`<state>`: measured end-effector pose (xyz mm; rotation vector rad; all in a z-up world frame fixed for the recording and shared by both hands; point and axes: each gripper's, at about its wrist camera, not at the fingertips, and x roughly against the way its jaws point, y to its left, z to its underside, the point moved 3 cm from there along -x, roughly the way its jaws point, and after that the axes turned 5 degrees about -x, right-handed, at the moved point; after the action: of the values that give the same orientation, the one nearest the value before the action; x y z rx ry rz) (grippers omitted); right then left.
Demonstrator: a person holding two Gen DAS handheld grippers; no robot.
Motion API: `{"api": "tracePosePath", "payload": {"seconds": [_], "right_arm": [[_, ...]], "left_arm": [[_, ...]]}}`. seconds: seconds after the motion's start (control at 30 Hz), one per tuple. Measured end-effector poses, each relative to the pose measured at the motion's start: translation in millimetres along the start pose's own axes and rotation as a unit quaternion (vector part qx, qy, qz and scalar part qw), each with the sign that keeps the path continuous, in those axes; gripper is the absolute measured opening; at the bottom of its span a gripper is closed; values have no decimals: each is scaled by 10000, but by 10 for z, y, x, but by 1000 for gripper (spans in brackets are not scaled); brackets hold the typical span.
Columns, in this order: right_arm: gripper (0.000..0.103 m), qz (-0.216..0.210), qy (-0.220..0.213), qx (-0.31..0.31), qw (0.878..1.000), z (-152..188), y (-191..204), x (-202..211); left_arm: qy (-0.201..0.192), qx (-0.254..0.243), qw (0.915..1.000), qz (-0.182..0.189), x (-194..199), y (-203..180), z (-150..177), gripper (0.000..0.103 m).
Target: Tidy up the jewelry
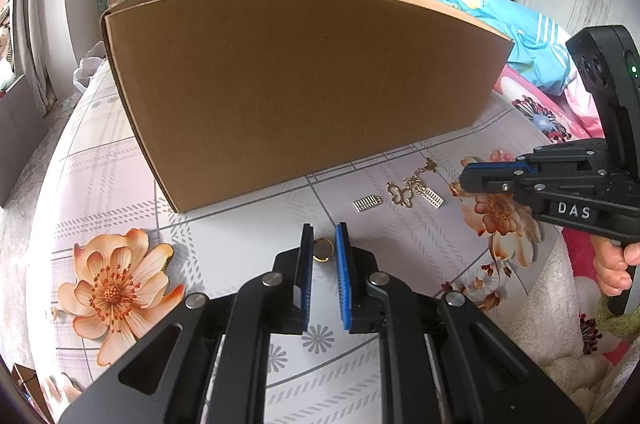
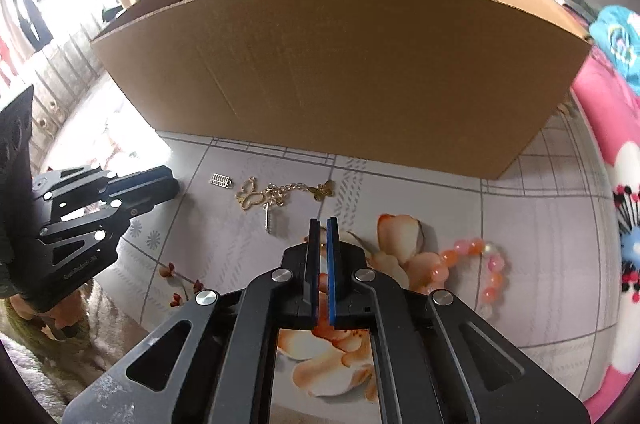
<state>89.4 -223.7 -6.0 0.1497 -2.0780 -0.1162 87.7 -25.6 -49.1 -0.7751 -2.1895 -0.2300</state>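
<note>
Pinching a gold ring [image 1: 323, 250], left tool [image 1: 325, 236], right tool [image 2: 323, 222] pressed together, box [image 1: 304, 96] interior hidden.

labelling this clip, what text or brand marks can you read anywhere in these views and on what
"DAS": white raised letters on the black body of the right gripper, seen in the left wrist view.
Faint engraved line on the black arm of the left gripper, seen in the right wrist view: too small and blurred to read.
Plain brown cardboard box: no print visible on it.
</note>
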Motion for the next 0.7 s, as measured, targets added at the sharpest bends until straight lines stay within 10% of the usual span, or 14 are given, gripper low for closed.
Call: {"api": "tracePosePath", "payload": {"seconds": [0.7], "right_arm": [[13,301,79,223,9993,-131,-113,-141]], "left_arm": [[-77,-24,9999,63,46,41,23,11]]}}
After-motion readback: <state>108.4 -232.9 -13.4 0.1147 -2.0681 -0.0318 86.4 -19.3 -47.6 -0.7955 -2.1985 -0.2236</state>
